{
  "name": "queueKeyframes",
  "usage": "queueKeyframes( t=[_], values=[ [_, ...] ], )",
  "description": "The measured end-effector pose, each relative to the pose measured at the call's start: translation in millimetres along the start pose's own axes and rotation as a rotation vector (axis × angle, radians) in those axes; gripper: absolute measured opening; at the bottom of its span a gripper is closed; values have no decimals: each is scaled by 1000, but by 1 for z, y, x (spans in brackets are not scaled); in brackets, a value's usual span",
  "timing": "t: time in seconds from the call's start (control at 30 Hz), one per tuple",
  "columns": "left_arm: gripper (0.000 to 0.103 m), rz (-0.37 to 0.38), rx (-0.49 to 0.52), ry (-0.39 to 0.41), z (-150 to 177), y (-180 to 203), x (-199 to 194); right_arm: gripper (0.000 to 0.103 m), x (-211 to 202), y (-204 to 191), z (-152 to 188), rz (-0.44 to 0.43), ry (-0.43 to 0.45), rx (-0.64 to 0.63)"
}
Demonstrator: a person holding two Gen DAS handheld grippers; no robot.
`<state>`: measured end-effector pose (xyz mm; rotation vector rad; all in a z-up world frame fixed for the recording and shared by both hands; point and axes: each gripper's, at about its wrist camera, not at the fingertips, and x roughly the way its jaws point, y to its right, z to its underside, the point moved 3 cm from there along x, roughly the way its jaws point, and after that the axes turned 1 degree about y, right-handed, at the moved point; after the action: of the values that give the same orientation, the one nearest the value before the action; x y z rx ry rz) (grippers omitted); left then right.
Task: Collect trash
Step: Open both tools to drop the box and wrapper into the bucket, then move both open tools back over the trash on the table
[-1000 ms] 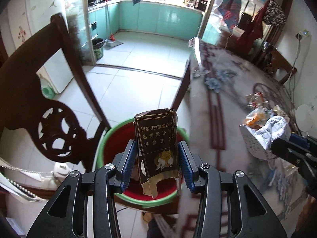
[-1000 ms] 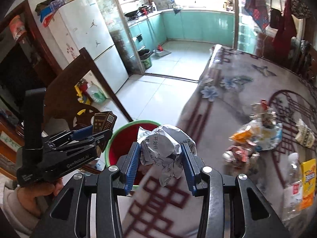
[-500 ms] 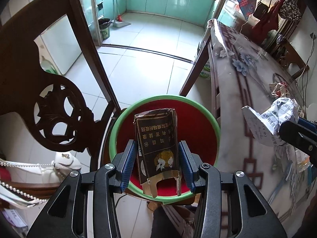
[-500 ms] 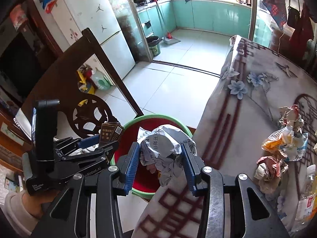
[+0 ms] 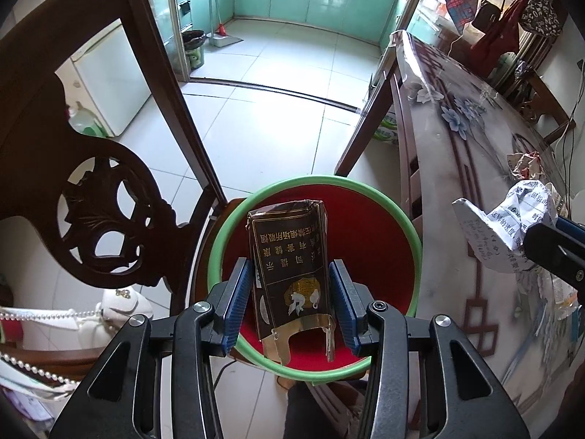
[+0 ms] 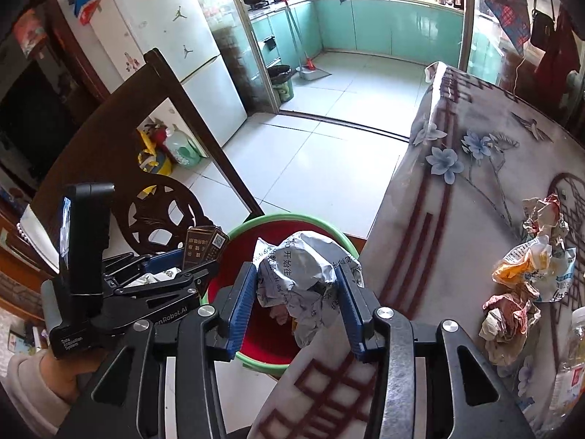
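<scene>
A red bin with a green rim (image 5: 314, 178) stands on the floor beside the table. My left gripper (image 5: 289, 264) is shut on a dark cigarette pack (image 5: 289, 241) with gold print, held upright right above the bin's mouth. My right gripper (image 6: 297, 270) is shut on a crumpled ball of printed paper (image 6: 303, 256), over the bin's rim (image 6: 289, 216) at the table's edge. In the right wrist view the left gripper (image 6: 199, 261) and its pack (image 6: 204, 241) sit to the left. In the left wrist view, the paper ball (image 5: 504, 219) shows at the right.
A carved dark wooden chair (image 5: 91, 183) stands close to the left of the bin. The table with a flowered cloth (image 6: 457, 190) carries several crumpled wrappers (image 6: 530, 267) and a plastic bottle (image 6: 570, 366). A person's hand (image 6: 55, 373) grips the left tool. Pale floor tiles lie beyond.
Both grippers have come down and in over the bin, which now fills more of each view. The pack and the paper ball stay gripped.
</scene>
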<state>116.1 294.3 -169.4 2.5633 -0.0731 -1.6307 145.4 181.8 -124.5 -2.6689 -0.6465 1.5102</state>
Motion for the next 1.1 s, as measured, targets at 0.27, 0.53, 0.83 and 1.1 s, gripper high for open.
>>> queueKeyframes(
  t=[0.27,0.53,0.83,1.1],
  values=[
    [66,-17,-19,24,-3,-3,-4,51,-6,7,-3,-6,33,35],
    [70,-8,-12,39,-4,13,-12,53,-39,32,8,17,82,85],
    [74,32,86,48,-2,71,-21,54,-99,119,55,153,88,197],
    [76,44,98,48,9,136,-28,54,-147,219,88,244,87,267]
  ],
)
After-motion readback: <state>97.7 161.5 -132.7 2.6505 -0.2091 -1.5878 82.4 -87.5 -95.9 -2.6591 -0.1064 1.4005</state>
